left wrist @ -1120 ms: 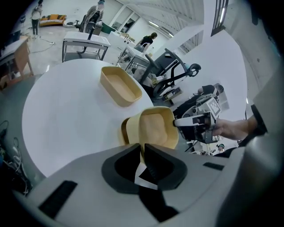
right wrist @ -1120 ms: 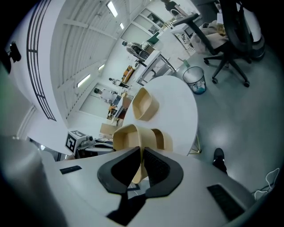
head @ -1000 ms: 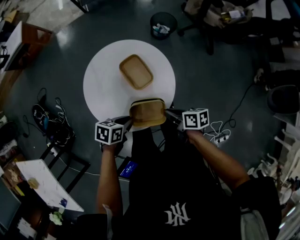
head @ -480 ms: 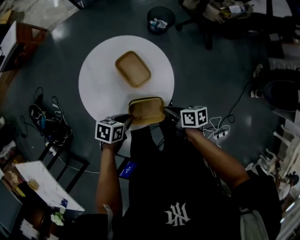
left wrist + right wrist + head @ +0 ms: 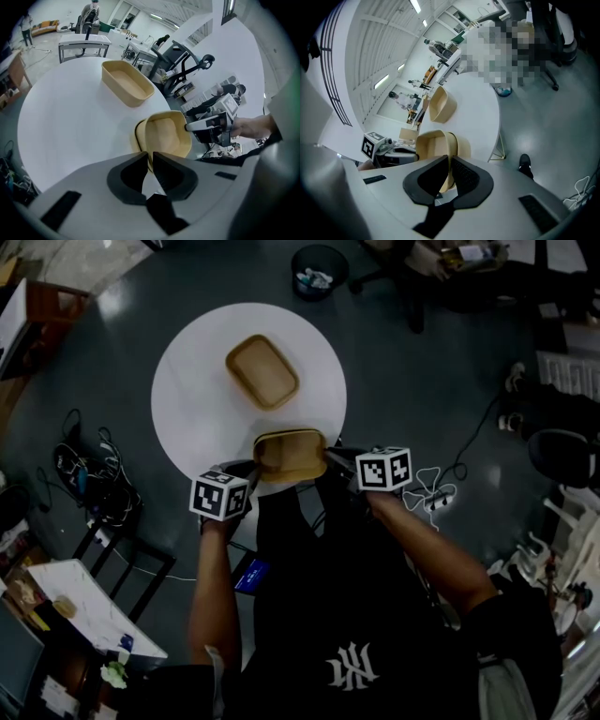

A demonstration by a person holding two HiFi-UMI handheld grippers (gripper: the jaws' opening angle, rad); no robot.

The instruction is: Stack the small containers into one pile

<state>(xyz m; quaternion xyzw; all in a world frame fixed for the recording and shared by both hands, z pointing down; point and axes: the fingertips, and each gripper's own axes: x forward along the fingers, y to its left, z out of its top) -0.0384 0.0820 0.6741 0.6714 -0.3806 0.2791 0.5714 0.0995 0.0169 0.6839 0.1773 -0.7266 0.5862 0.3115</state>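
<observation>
Two tan containers, one nested in the other (image 5: 289, 456), hang over the near edge of the round white table (image 5: 192, 418). My left gripper (image 5: 251, 479) is shut on the nested containers' left rim (image 5: 164, 133), its pads pinching the thin wall. From the other side my right gripper (image 5: 330, 457) is shut on the opposite wall (image 5: 436, 143). In the left gripper view my left gripper (image 5: 149, 159) faces the right gripper (image 5: 213, 129) across the containers. A third tan container (image 5: 262, 371) (image 5: 126, 84) (image 5: 442, 105) lies alone, open side up, farther back on the table.
A dark waste bin (image 5: 317, 266) stands on the floor beyond the table. Cables (image 5: 89, 484) lie at the left, a power strip (image 5: 436, 498) at the right. A low white table with clutter (image 5: 84, 606) is at the lower left. Office chairs stand behind.
Both grippers keep their hold on the nested pair and hardly move. Only the head view has slid a little, so the table sits slightly higher in the picture.
</observation>
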